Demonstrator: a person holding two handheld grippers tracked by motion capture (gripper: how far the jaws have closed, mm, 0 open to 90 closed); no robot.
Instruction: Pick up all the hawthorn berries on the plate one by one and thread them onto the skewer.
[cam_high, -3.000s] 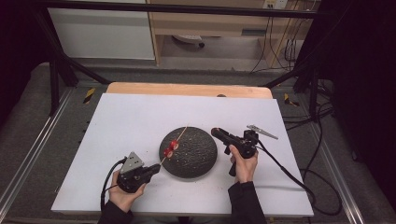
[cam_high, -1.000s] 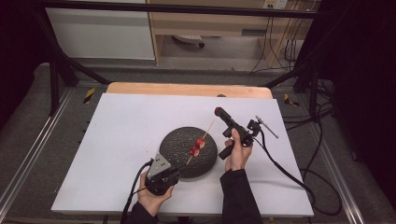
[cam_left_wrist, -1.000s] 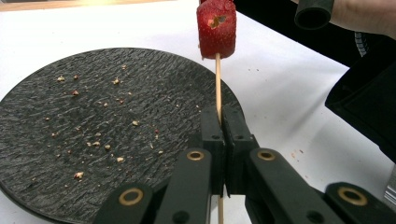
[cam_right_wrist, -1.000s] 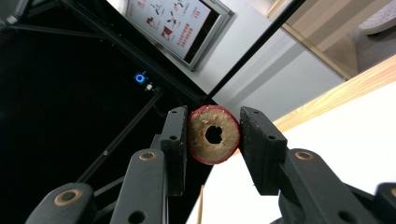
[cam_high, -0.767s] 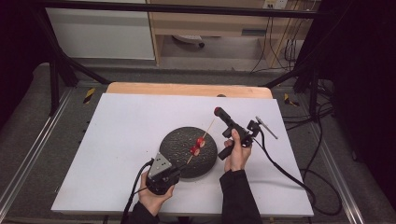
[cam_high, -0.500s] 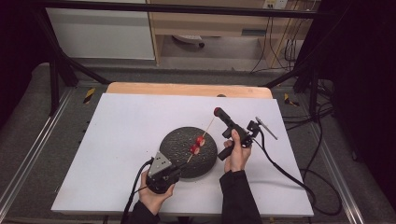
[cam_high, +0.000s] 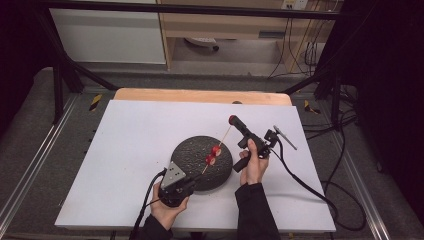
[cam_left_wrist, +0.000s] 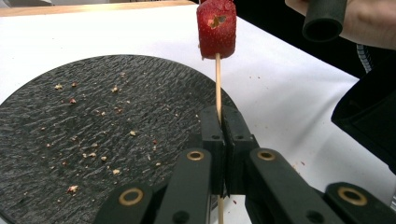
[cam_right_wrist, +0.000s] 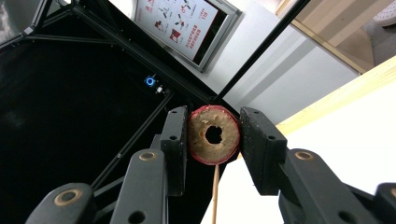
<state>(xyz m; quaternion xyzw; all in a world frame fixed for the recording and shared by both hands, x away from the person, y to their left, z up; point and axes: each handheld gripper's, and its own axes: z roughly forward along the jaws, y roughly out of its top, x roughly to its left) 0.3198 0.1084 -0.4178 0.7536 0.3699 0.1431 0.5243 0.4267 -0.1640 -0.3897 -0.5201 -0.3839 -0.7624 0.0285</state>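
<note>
Skewer (cam_high: 214, 155) spans a dark plate (cam_high: 192, 152), its lower end pinched by the left gripper (cam_left_wrist: 219, 122), while the right gripper (cam_right_wrist: 214, 135) clamps a fruit slice (cam_right_wrist: 214, 134) at its tip.

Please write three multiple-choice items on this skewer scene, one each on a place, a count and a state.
1. Where is the skewer?
A. over the dark plate
B. flat on the wood strip
C. on the floor

2. How many red pieces show mid-skewer in the high view?
A. none
B. two
C. five

3. What does the right gripper hold?
A. nothing, wide open
B. a cable
C. a cored red slice

Answers: 1 A, the stick crosses the plate; 2 B, two pieces sit together; 3 C, both jaws press the slice.
</note>
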